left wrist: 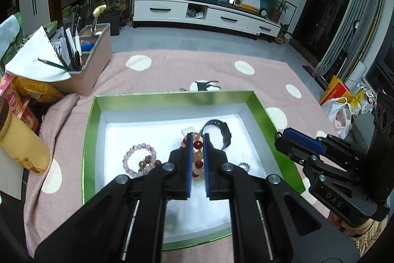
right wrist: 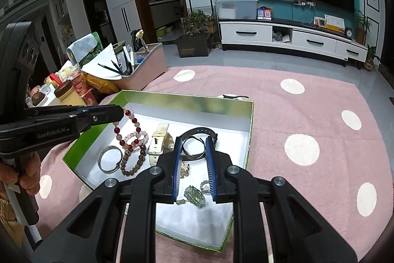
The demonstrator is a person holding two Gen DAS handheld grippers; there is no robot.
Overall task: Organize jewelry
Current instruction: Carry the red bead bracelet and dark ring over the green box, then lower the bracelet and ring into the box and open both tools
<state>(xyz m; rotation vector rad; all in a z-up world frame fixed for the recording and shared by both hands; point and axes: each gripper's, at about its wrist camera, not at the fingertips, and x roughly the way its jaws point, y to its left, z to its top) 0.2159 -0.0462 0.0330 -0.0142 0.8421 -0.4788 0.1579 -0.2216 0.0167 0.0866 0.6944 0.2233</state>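
Note:
My left gripper [left wrist: 197, 138] is shut on a red and cream bead bracelet [left wrist: 198, 156] and holds it hanging over the green-rimmed white tray [left wrist: 172, 96]. In the right wrist view the same gripper [right wrist: 120, 112] enters from the left with the bracelet [right wrist: 128, 132] dangling. My right gripper [right wrist: 194, 142] is open and empty above the tray [right wrist: 187, 97], over a black watch [right wrist: 199, 139], a gold charm [right wrist: 184, 170] and a green jade pendant [right wrist: 194, 196]. A pink bead bracelet [left wrist: 140, 159], silver bangle [right wrist: 110, 159], brown bead bracelet [right wrist: 134, 163] and cream watch [right wrist: 157, 141] lie in the tray.
The tray sits on a pink cloth with white dots [right wrist: 301, 149]. A pink organizer with pens [left wrist: 83, 61], snack packets [left wrist: 32, 90] and a yellow jar [left wrist: 19, 142] stand to the left. A small silver ring [left wrist: 243, 166] lies in the tray's right side.

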